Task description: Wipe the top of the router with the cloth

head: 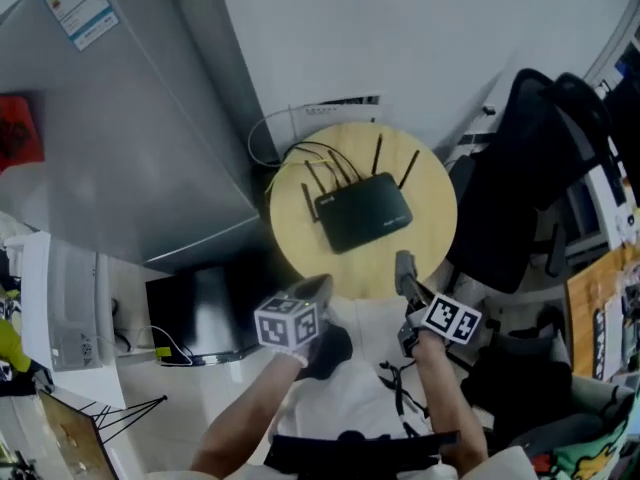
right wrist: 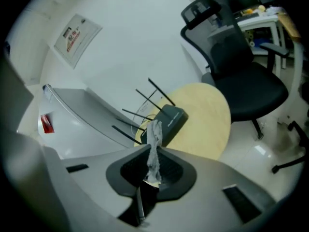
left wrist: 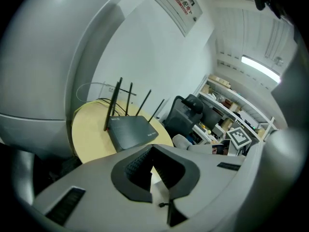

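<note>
— Two candidates for the router (head: 362,213): which?
— Right gripper (head: 404,264): clamped on the cloth (right wrist: 153,144), router straight ahead on the round table (head: 430,193), long side crosswise. Left gripper (head: 322,286): closed, empty, equally near.

Router (head: 362,213): matt black casing, black antennas, small pale print near one edge. Tabletop (head: 432,230): plain pale yellow wood tone. Cloth (right wrist: 154,139): off-white to light grey, mottled. Left tongs (left wrist: 153,151) and right tongs (right wrist: 154,152): light grey shells with dark grey ribbed pads (left wrist: 137,166); each bears a cube (head: 290,323) patterned in black-and-white square markers. Chair (head: 520,198): black. Cabinet (head: 120,138): plain grey, with a blue-and-white label (head: 78,3). Red patch (head: 18,128) at far left. Wall (head: 420,28): white
</note>
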Demonstrator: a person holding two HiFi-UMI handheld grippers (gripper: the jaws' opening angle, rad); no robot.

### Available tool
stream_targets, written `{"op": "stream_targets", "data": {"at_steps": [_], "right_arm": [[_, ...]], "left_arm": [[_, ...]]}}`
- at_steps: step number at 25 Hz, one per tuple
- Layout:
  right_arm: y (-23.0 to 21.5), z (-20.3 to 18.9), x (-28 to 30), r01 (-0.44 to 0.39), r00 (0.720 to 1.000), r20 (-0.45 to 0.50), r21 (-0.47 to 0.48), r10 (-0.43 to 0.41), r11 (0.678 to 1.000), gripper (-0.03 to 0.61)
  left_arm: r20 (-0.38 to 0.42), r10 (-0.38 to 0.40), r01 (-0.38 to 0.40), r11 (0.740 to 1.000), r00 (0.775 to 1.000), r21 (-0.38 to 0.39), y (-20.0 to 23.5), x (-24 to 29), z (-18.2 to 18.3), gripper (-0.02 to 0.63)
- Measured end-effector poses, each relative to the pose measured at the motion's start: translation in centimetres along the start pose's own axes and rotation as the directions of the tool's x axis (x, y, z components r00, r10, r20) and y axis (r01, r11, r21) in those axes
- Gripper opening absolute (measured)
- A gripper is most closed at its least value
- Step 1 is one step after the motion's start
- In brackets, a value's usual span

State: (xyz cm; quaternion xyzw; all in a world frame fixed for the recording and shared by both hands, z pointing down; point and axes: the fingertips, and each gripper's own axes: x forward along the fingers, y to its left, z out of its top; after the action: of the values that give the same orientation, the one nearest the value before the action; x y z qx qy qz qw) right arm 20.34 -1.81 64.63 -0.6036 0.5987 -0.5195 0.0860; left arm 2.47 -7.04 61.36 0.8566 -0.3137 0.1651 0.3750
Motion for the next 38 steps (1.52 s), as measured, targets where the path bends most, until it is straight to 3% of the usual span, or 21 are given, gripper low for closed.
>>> {"op": "stream_targets", "data": {"at_steps": [3,6,8,10,12,19,29,38], "right_arm": [[-1.9,0.0,-5.9,-0.025,0.997,0.077,0.025,0.023,0.999,0.04],[-1.8,-0.1,-11.0,-0.031,0.991,0.128,-0.104,0.044,0.994,0.04],[-0.8,-0.7,-13.5,-0.021,0.99,0.128,-0.261,0.056,0.965,0.04],[0.7,-1.4,-15.2,-0.009,0.991,0.118,-0.406,0.063,0.914,0.039],[2.3,-2.1,-16.0,-0.017,0.992,0.101,-0.486,0.075,0.874,0.038],[5.6,-4.6,-15.4,-0.061,0.995,0.034,-0.559,0.096,0.827,0.037],[10.3,-7.7,-12.5,-0.096,0.993,0.001,-0.577,0.118,0.811,0.035],[11.8,-7.7,-12.4,-0.04,0.994,0.06,-0.572,0.09,0.819,0.035]], "left_arm": [[-0.019,-0.029,0.03,0.999,0.999,0.041,-4.5,0.1,-2.8,-0.002],[0.0,-0.025,0.025,0.996,1.0,0.085,-8.8,-0.7,-5.0,-0.002],[0.03,-0.003,-0.001,0.994,1.0,0.112,-10.9,-1.9,-5.9,-0.002],[0.06,0.019,-0.026,0.992,0.998,0.121,-12.4,-3.3,-6.8,-0.002],[0.087,0.035,-0.045,0.992,0.996,0.118,-13.2,-4.9,-7.3,-0.002],[0.148,0.08,-0.097,0.989,0.986,0.113,-12.6,-8.9,-6.8,-0.002],[0.171,0.061,-0.089,0.983,0.983,0.162,-10.5,-11.6,-4.4,-0.002],[0.156,-0.007,-0.019,0.986,0.988,0.165,-9.1,-12.4,-3.7,-0.002]]}}
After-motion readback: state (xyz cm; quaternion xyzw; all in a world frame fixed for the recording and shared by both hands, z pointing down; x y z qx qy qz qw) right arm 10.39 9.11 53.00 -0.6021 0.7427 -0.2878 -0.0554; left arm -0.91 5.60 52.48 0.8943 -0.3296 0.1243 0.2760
